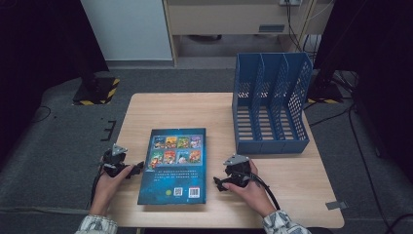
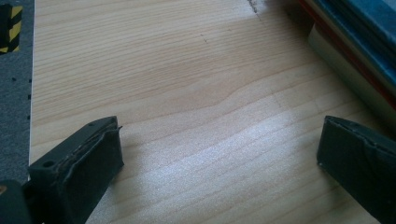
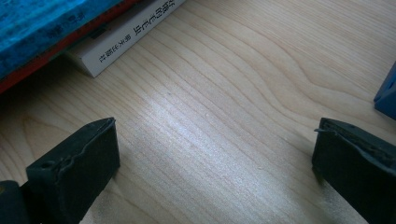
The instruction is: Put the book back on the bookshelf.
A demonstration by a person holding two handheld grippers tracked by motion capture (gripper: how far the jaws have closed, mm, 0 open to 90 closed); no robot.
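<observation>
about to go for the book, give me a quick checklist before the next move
1. Left tongs open with nothing between them: ok.
2. Right tongs open with nothing between them: ok.
3. Book lies flat on the table, between the two tongs: ok.
4. Book's edges reachable: in the gripper views it seems to rest on another book, leaving an overhang: ok.
5. Blue file rack upright, slots look empty: ok.
6. Number of books in the stack: cannot tell.
</observation>
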